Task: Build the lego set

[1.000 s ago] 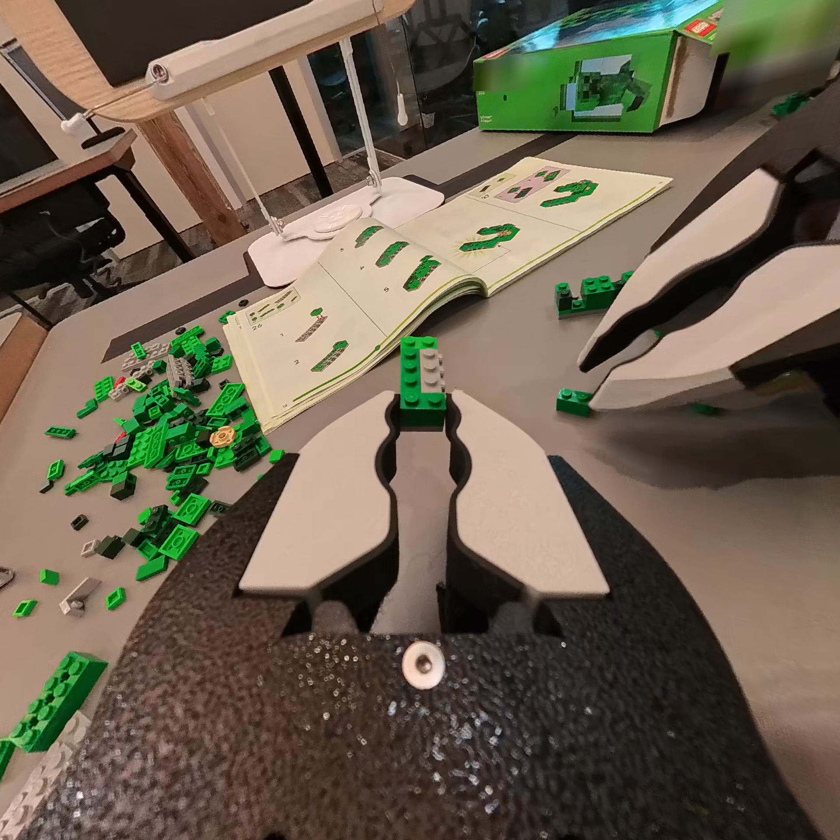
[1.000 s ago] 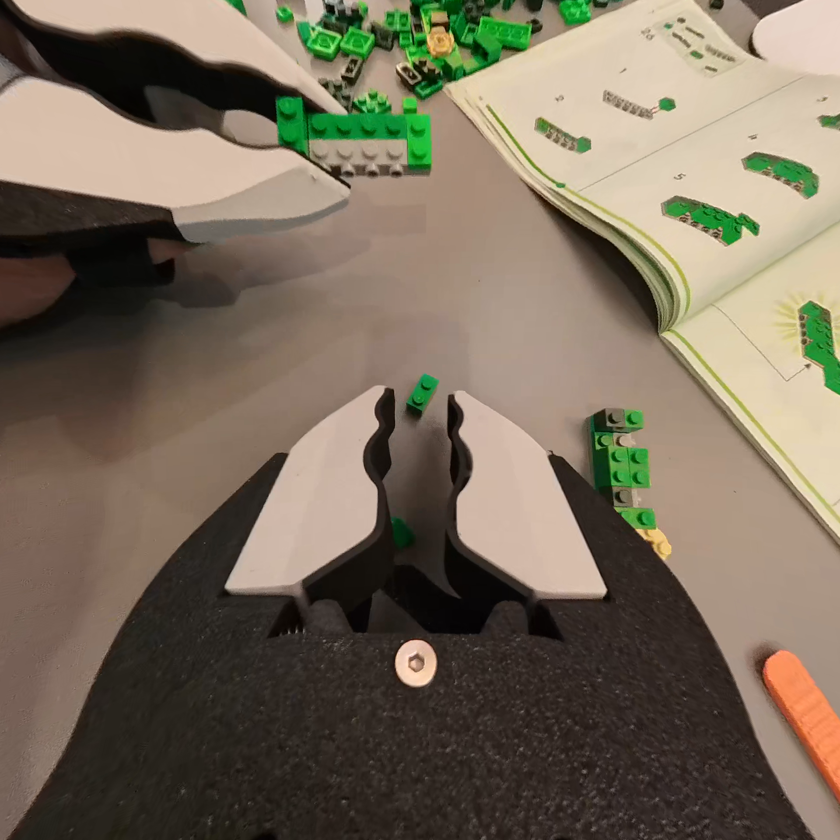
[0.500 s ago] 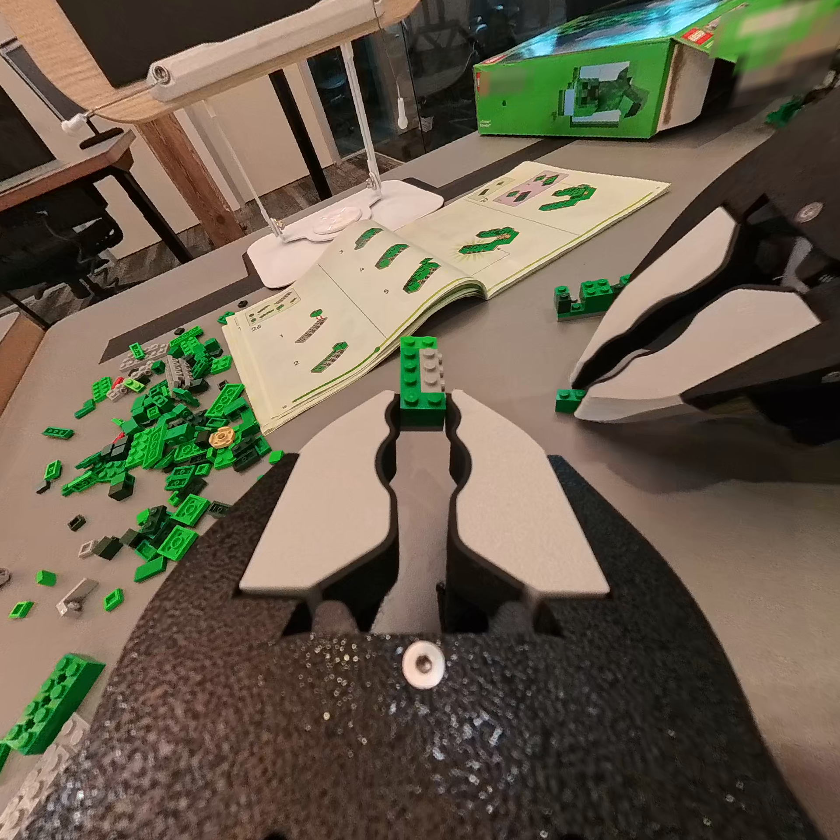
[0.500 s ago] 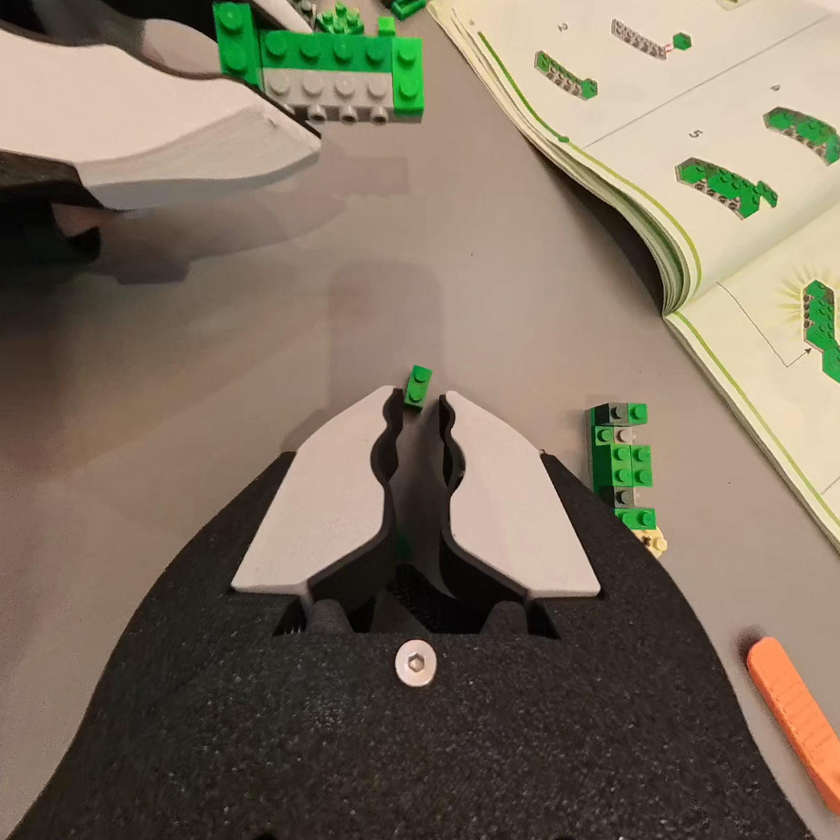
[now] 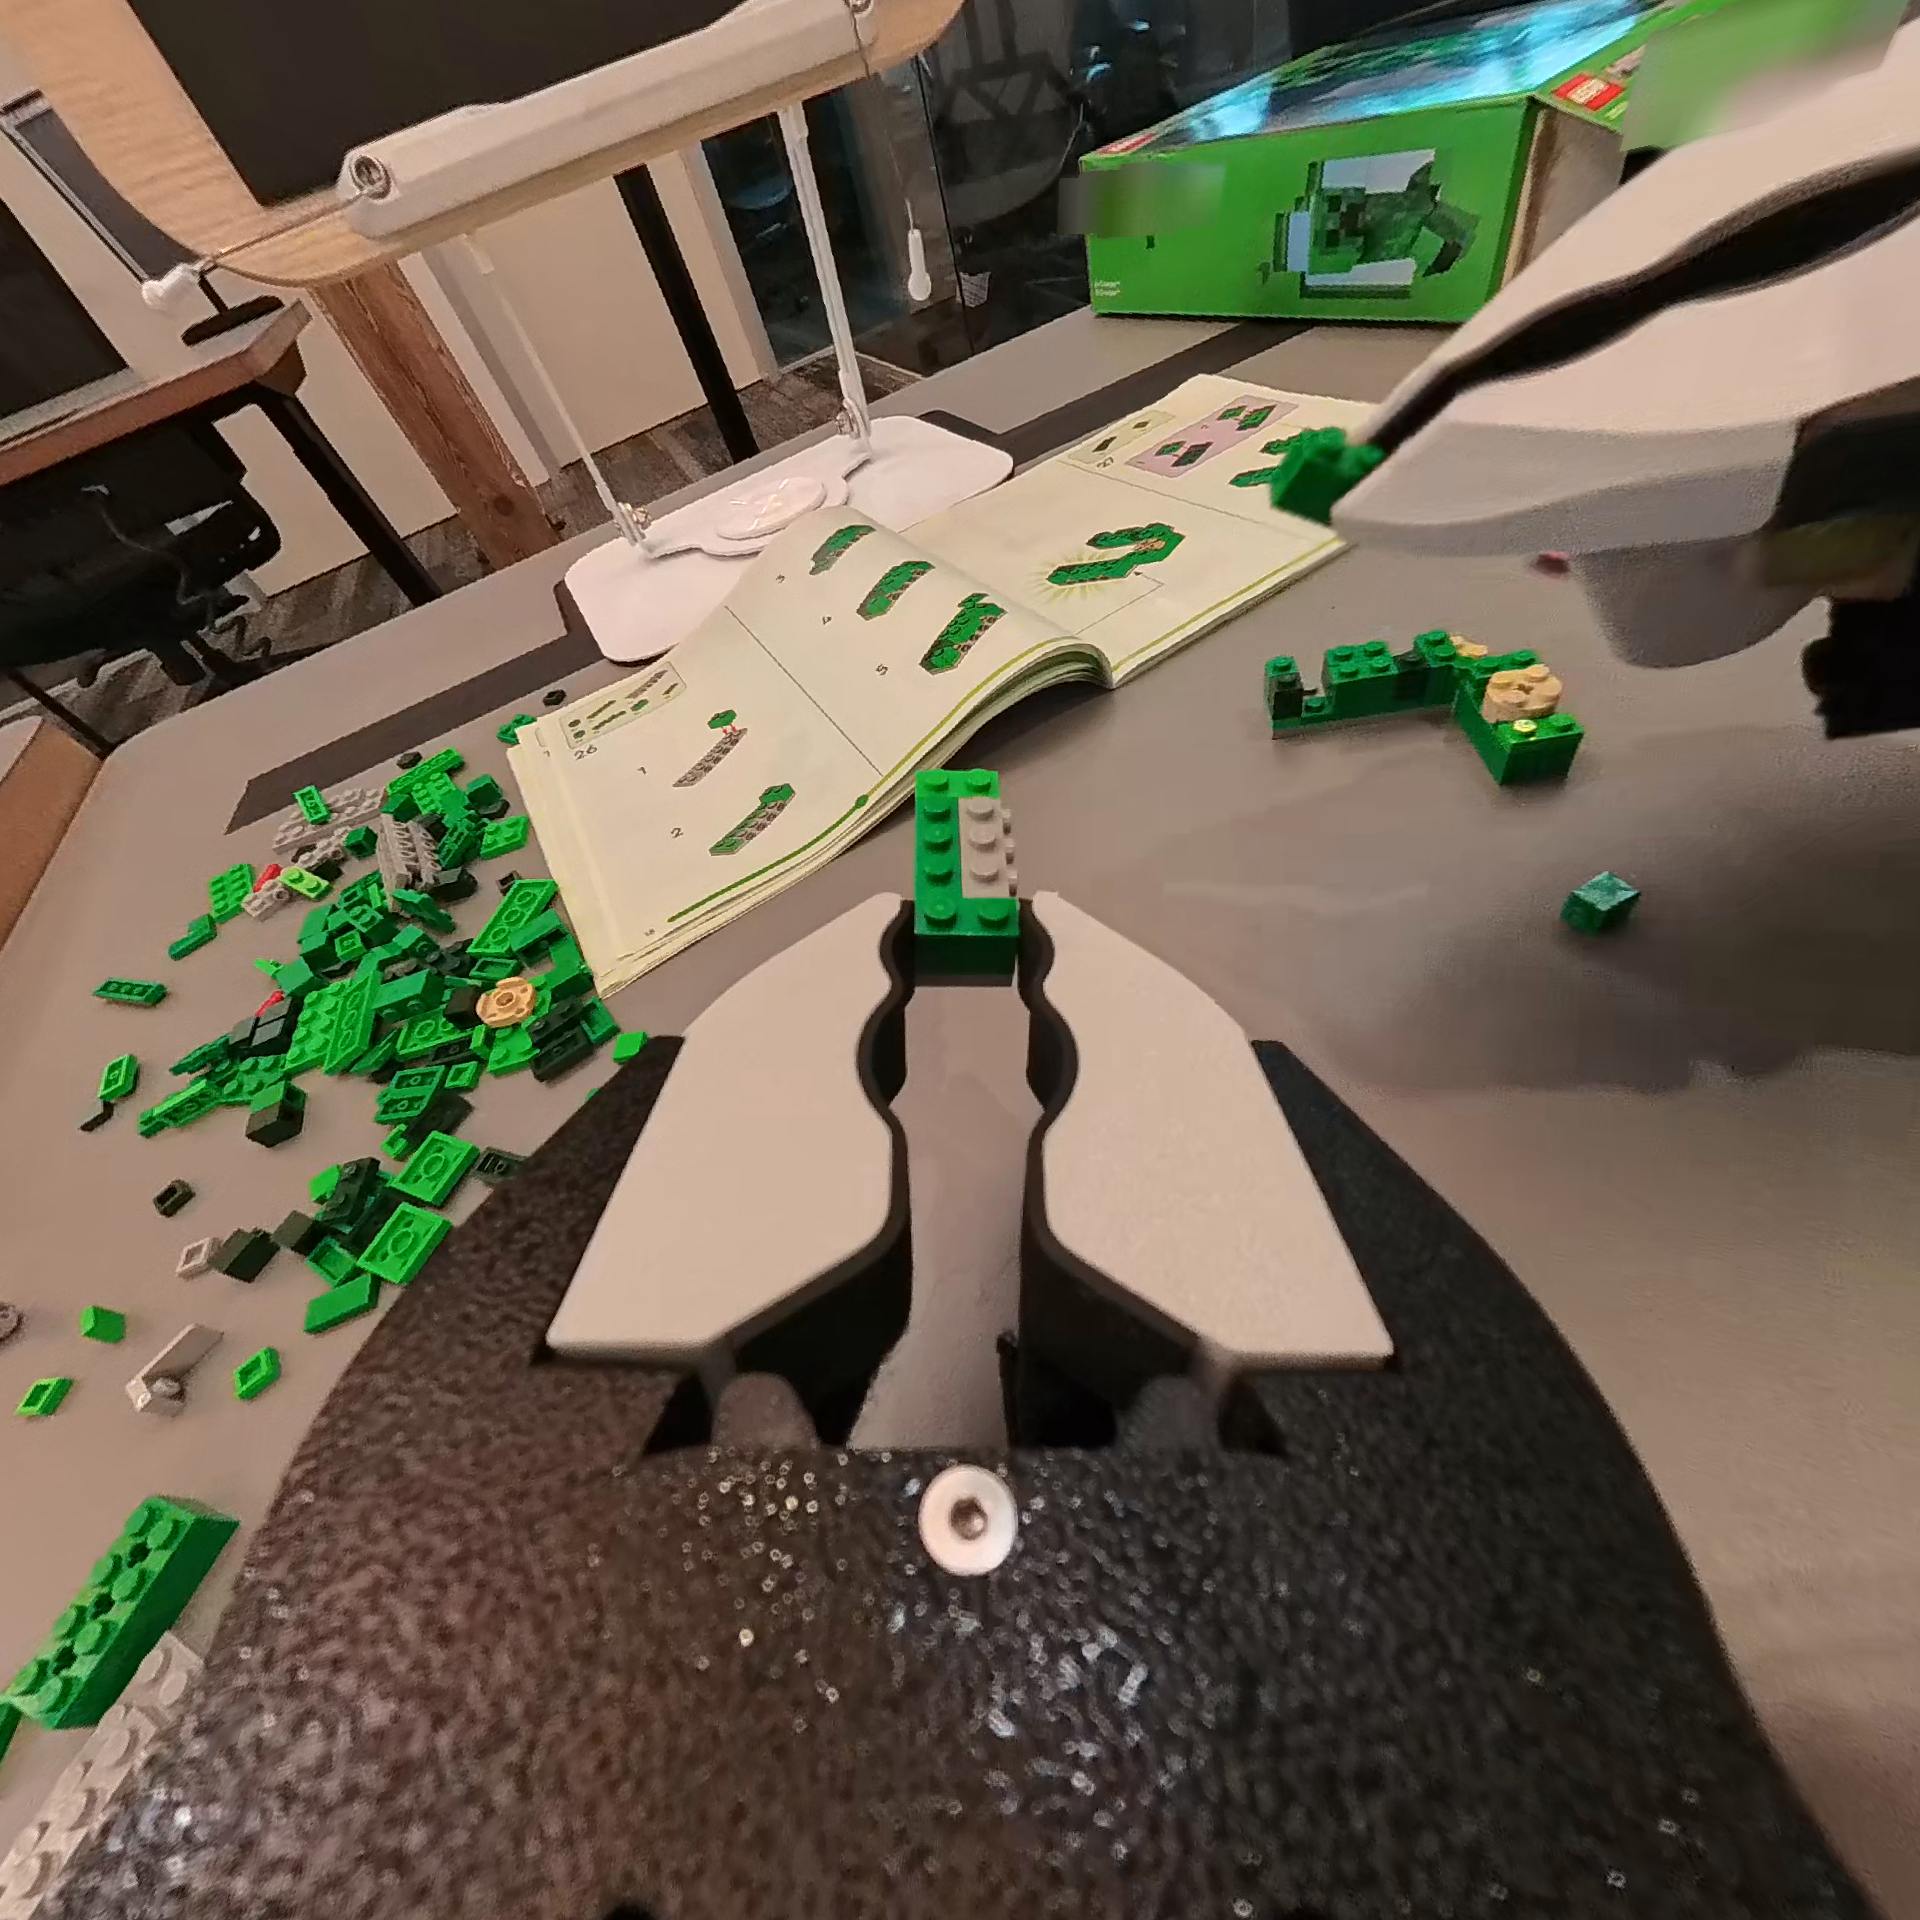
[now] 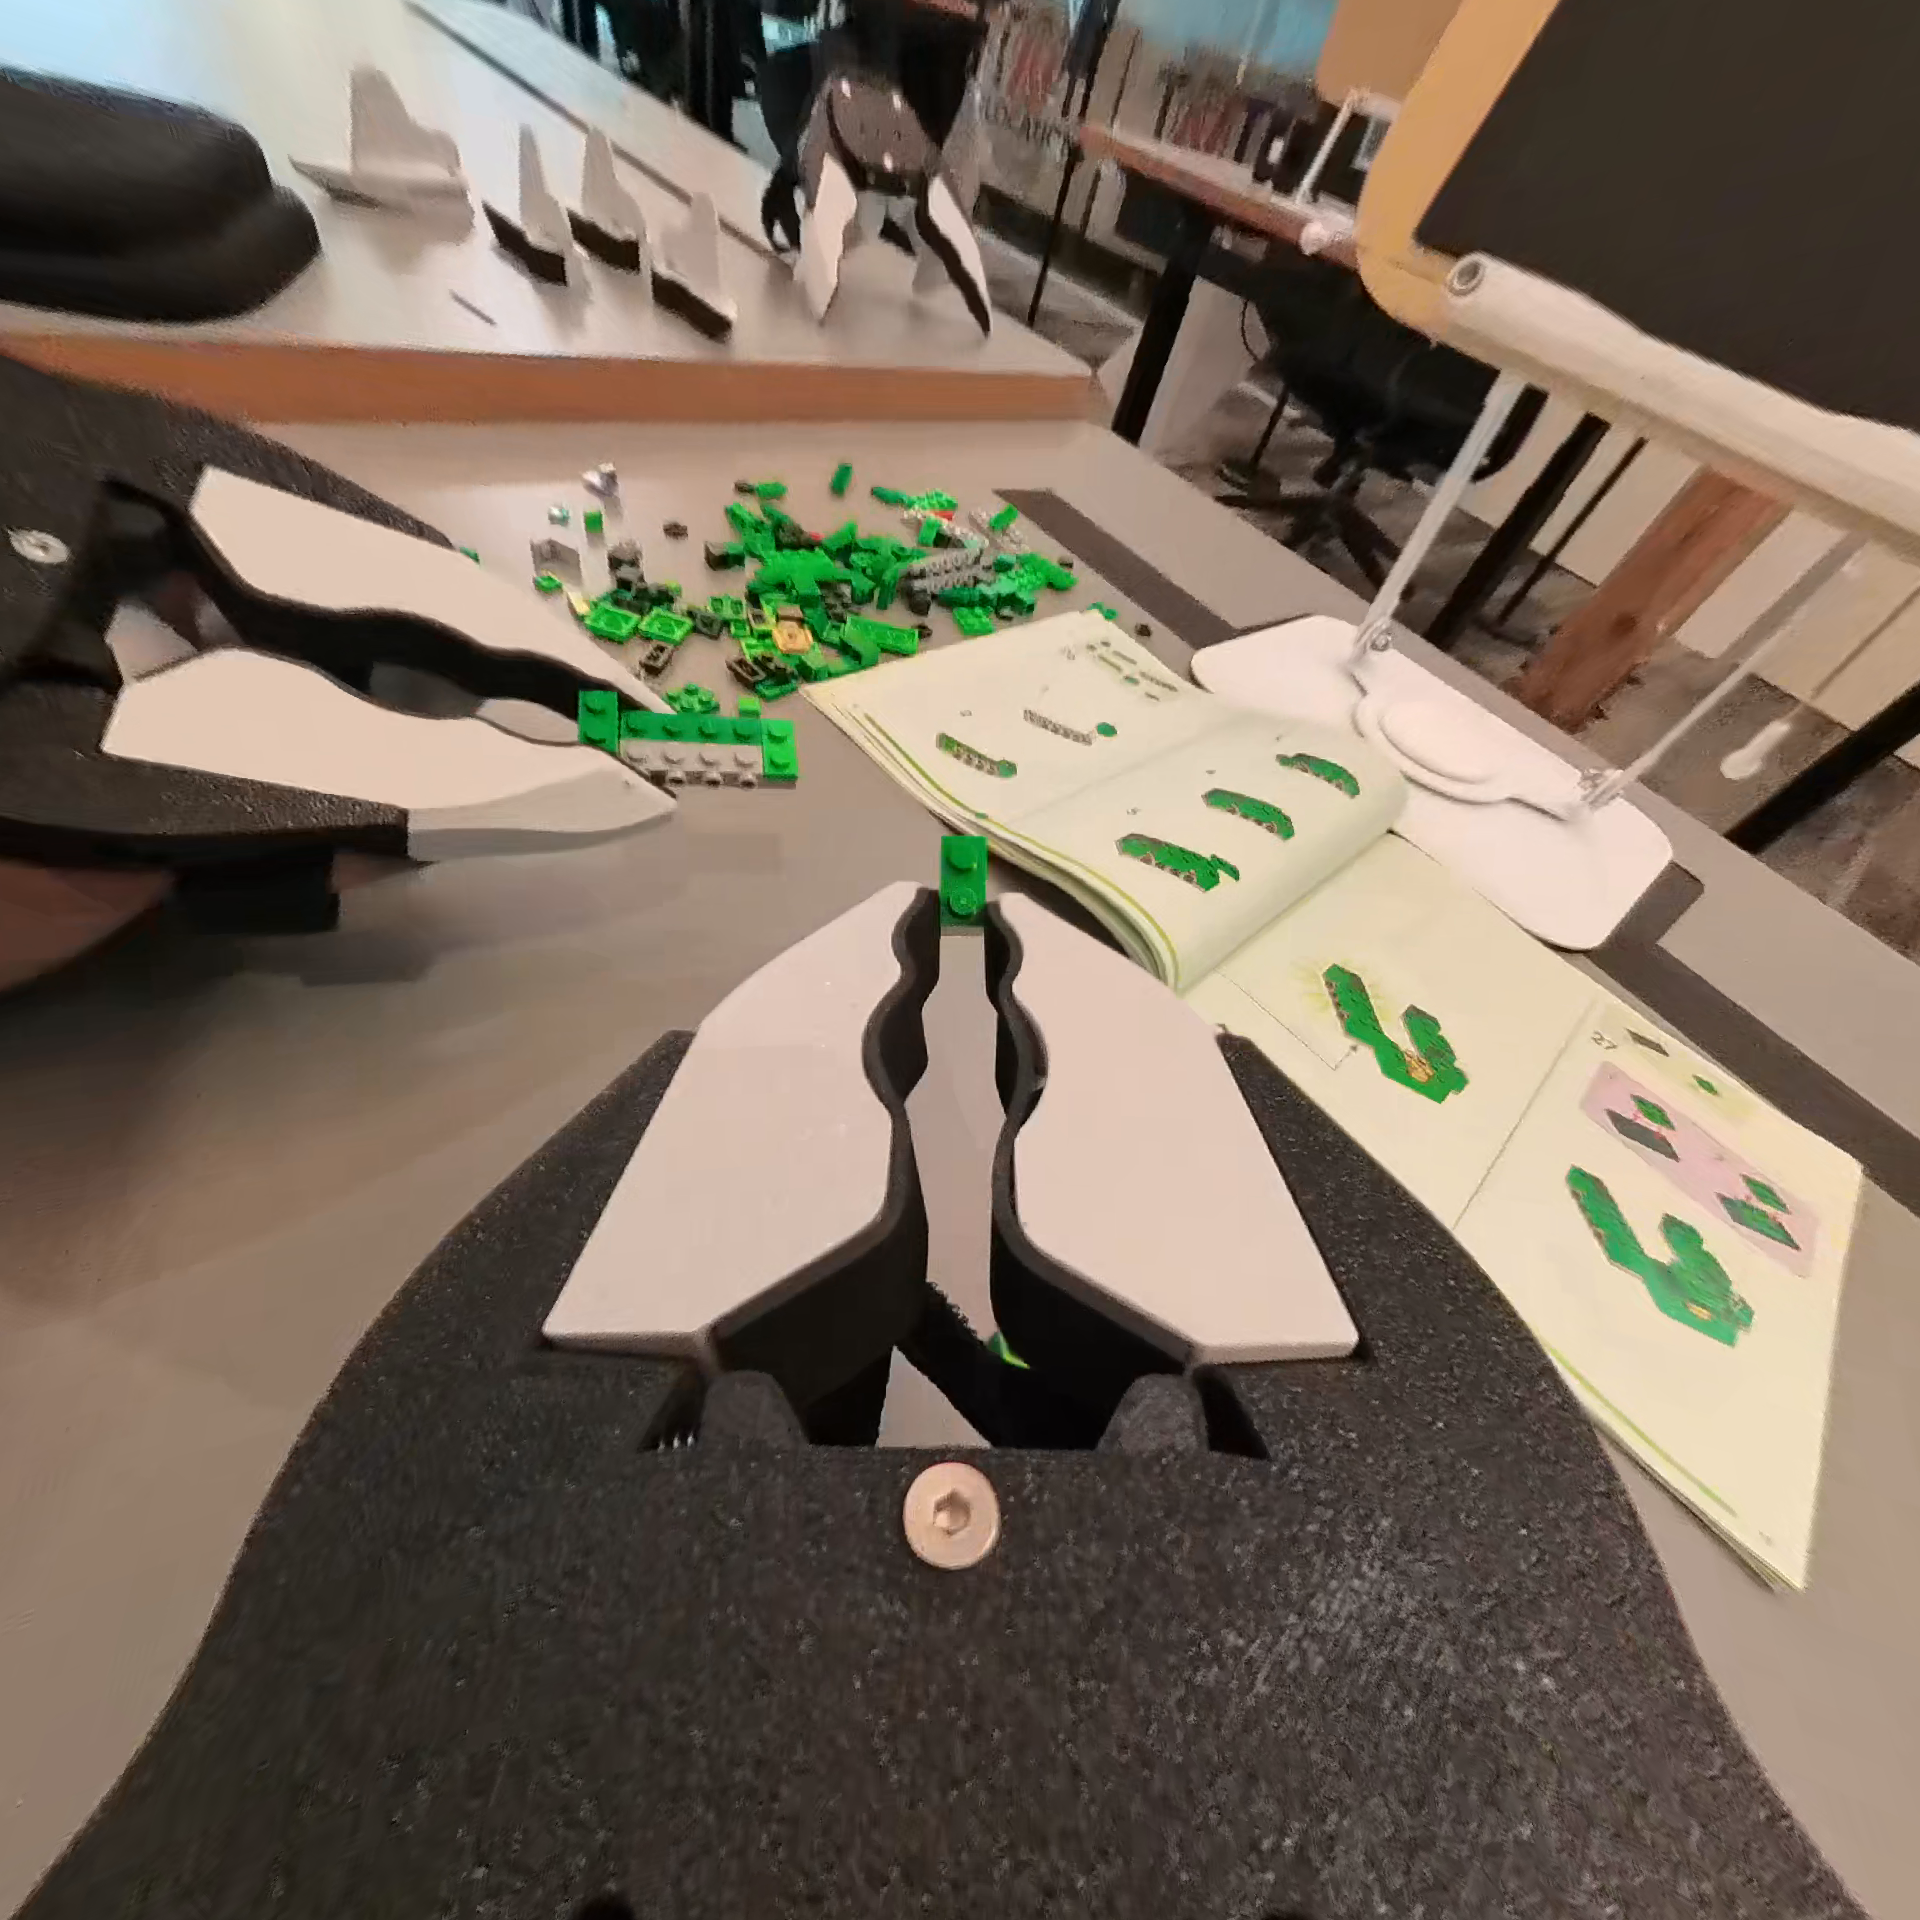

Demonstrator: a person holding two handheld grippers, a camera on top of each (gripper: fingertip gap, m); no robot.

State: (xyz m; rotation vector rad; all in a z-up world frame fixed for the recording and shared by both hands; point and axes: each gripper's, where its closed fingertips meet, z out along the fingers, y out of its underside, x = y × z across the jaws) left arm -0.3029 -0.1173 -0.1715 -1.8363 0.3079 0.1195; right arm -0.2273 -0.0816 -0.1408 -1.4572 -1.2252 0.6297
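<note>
We've got the grey table [image 5: 1351, 1039] as our whole workspace here, with the green set box [image 5: 1299, 208] parked at the far edge and the white lamp base [image 5: 790, 520] next to it. The open instruction booklet [image 5: 831, 707] sits in the middle, and the loose brick pile [image 5: 395, 997] is spread out on the left side of it. A finished curvy green chunk [image 5: 1423, 696] lies off to the right, near one stray dark green piece [image 5: 1600, 902]. Now the good part: our left gripper [image 5: 966, 940] has its jaws pinching one end of the green and grey sub-build [image 5: 966, 862], held just above the table with its long axis pointing straight out away from the jaws. Our right gripper [image 6: 961, 914] has its jaws clamped on a small green plate [image 6: 962, 878], lifted off the table, sticking forward from the tips. From the right wrist view, the sub-build is up and to the left of the plate, lying crosswise to it, studs up, a short gap apart. So we reckon the right side does the travelling, sliding left and forward to press the plate down onto the studs.
</note>
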